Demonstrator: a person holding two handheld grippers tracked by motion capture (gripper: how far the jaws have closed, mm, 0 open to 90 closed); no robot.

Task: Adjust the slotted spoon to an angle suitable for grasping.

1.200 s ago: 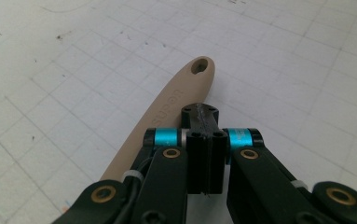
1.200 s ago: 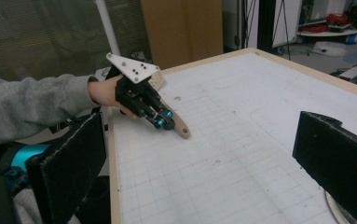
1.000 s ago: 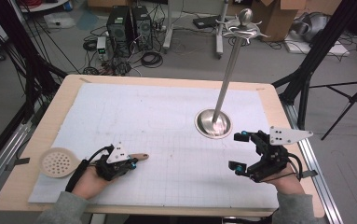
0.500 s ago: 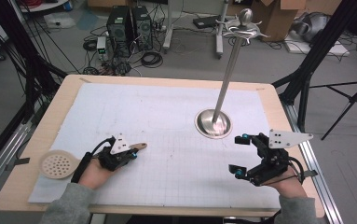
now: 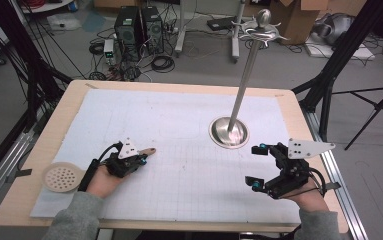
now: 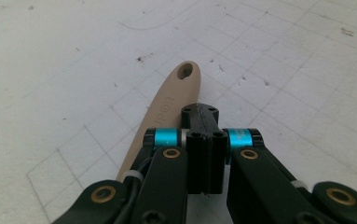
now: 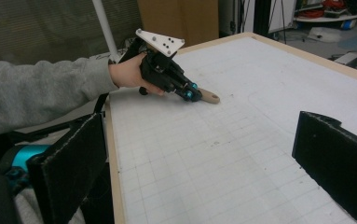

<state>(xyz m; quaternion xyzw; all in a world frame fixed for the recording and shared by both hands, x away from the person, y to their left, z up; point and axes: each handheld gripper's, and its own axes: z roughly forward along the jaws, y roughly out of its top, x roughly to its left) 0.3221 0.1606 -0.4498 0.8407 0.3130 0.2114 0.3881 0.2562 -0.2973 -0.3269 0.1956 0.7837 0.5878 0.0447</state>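
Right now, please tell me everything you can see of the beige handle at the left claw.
The handle is beige, smooth, plastic by its look, flat and tapering to a rounded tip with a small hanging hole and faint raised letters. It lies low over the white mat, pointing away from the left claw, whose jaws are shut. Its near end is hidden under the claw, so what it belongs to cannot be told.

A: Place type? Lab or home?
B: Lab, recording setup. Wooden counter (image 5: 39, 150) with a gridded white mat (image 5: 179, 125), black frame struts (image 5: 14, 65) at both sides.
A: Floor?
B: Grey concrete, computer towers (image 5: 139, 27), loose cables (image 5: 161, 62), cardboard boxes (image 5: 299, 15), a tripod (image 5: 379, 100) at right.
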